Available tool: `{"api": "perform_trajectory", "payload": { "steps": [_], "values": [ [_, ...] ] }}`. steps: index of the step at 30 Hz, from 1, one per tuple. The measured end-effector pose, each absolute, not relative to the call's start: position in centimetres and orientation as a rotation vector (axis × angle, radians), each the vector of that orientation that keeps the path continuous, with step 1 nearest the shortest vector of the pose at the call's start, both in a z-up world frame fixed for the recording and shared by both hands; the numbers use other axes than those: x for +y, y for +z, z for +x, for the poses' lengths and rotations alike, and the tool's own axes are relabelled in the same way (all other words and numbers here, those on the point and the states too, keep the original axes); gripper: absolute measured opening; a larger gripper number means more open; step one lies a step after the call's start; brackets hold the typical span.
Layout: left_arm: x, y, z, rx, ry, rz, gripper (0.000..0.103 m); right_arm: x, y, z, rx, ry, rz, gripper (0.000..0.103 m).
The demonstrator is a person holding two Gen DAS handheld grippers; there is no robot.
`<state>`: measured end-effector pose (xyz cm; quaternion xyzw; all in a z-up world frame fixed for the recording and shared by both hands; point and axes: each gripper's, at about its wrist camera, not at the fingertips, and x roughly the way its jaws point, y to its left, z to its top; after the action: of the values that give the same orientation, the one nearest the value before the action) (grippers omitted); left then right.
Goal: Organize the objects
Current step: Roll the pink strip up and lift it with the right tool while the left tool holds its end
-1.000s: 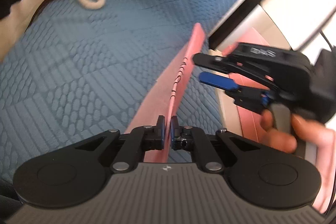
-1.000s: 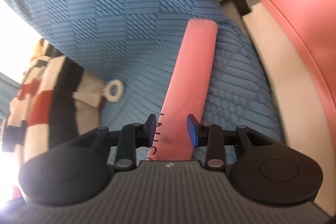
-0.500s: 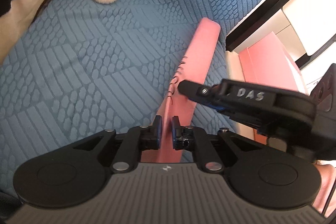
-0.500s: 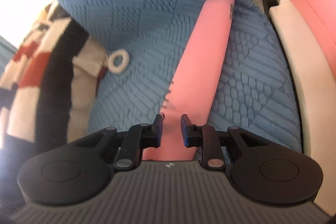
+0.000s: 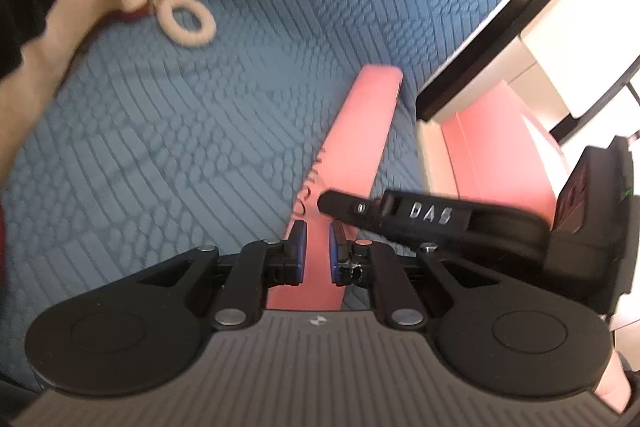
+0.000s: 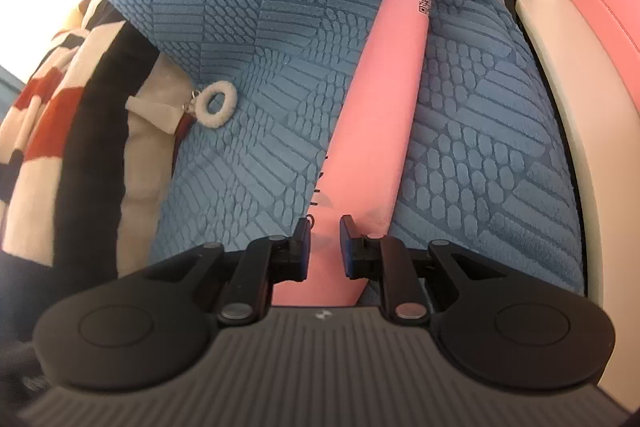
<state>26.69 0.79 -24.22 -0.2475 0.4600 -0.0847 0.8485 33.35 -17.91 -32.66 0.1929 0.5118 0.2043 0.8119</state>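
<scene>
While it lies lengthwise on a blue textured bedspread [image 6: 248,7], a long flat pink box [image 6: 384,115] has its near end between the jaws of both grippers. Seen from the left wrist, the left gripper [image 5: 317,247] has its jaws nearly together, pinching the pink box [image 5: 352,155]. The right gripper [image 6: 324,245] has just been closing its jaws, and they now pinch the same end; it enters the left view from the right [image 5: 340,203], just beside the left one. A white fluffy ring [image 6: 218,105] lies well to the box's left, attached to a striped fabric item [image 6: 60,115].
</scene>
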Motion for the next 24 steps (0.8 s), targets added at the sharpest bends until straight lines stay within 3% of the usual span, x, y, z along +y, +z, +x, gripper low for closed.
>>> {"api": "perform_trajectory", "payload": {
  "steps": [13, 18, 24],
  "values": [
    [-1.0, -26.3, 27.6, 1.043, -0.184, -0.438, 0.012, -19.1, -32.4, 34.5, 1.047, 0.394, 0.449, 0.022],
    [-0.9, -26.3, 27.7, 1.054, -0.182, -0.445, 0.012, -20.3, -32.1, 36.3, 1.004, 0.373, 0.474, 0.037],
    [-0.7, -26.5, 27.9, 1.06, -0.184, -0.464, 0.012, -22.0, -32.7, 39.5, 0.971, 0.296, 0.494, 0.044]
  ]
}}
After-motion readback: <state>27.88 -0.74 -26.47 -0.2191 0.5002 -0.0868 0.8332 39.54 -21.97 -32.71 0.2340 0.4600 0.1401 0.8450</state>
